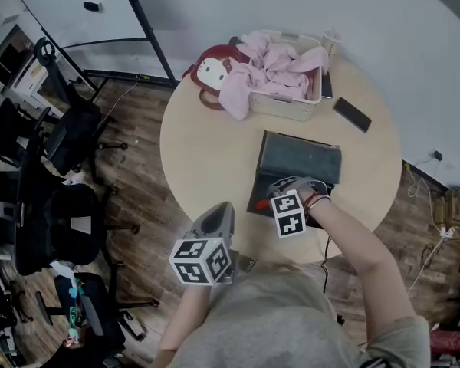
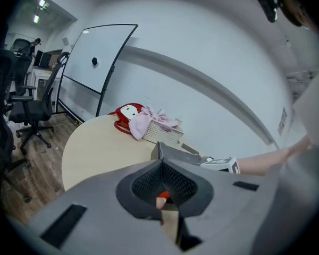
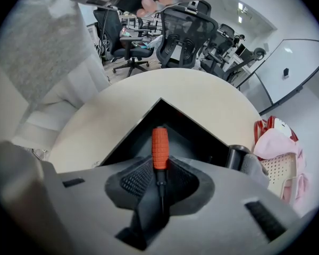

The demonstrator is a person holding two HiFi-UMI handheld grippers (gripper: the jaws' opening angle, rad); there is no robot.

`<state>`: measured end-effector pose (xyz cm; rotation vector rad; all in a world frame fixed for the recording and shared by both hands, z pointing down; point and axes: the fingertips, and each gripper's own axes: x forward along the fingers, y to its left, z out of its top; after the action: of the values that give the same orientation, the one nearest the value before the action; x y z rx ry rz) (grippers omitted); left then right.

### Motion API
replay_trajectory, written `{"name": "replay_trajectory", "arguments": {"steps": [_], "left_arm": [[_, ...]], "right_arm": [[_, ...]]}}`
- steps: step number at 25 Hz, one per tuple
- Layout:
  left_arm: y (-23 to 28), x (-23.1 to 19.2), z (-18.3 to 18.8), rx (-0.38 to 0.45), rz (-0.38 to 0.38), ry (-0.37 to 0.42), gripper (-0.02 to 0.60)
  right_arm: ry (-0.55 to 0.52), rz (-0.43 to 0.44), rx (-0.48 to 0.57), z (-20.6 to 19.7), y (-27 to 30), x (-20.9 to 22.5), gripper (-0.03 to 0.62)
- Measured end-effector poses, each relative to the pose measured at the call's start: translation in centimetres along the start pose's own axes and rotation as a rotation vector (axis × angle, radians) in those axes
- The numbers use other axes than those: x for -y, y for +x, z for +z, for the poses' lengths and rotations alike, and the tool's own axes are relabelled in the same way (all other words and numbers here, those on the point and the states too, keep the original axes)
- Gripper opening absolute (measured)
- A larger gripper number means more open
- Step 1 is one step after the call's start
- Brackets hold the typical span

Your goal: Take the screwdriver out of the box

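Orange handle, dark thin shaft: that's the screwdriver [image 3: 159, 147], and the right gripper [image 3: 159, 178] has it. Its jaws are clamped together on the shaft, with the handle poking out in front of the tips. Behind the handle you can see the black inside of the box [image 3: 199, 142], so the tool hangs over the open box and isn't clear of it yet. I honestly can't tell whether it's lifted off the bottom or only just grabbed.

From the head view the box [image 1: 300, 156] sits open on the round table [image 1: 207, 152], close to the near edge and a bit right of middle. The right gripper is at its near left corner.

The left gripper [image 2: 160, 189] isn't doing anything. Its jaws are pressed together with nothing held, and it hovers at the table's near edge, left of the box. A speck of orange shows through the slit under the pads, too small to call.

So my read: the grab is done, the take-out isn't. What's left is lifting the tool up and away over the box's edge. Everything at the far edge, meaning the basket [image 1: 287, 106] of pink clothes, the red bag [image 1: 215, 71] and the phone [image 1: 353, 113], is well out of the way.
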<state>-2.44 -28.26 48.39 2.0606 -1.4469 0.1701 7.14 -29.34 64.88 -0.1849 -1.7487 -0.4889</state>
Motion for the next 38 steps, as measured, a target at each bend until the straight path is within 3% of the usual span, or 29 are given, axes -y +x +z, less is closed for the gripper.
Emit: {"name": "replay_trajectory", "arguments": {"steps": [4, 19, 31, 38], "left_arm": [[-0.3, 0.2, -0.1, -0.003, -0.021, -0.001, 0.003], [-2.6, 0.6, 0.1, -0.009, -0.117, 0.022, 0.003], [-5.2, 2.3, -0.4, -0.037, -0.228, 0.080, 0.003], [-7.6, 3.0, -1.8, -0.052, -0.292, 0.103, 0.003]], "right_arm": [[0.060, -0.046, 0.014, 0.1, -1.1, 0.6, 0.077], [0.469, -0.329, 0.128, 0.1, -6.0, 2.5, 0.077], [0.910, -0.689, 0.231, -0.2, -11.9, 1.7, 0.077], [1.062, -0.905, 0.281, 1.2, -16.6, -0.4, 0.077]]}}
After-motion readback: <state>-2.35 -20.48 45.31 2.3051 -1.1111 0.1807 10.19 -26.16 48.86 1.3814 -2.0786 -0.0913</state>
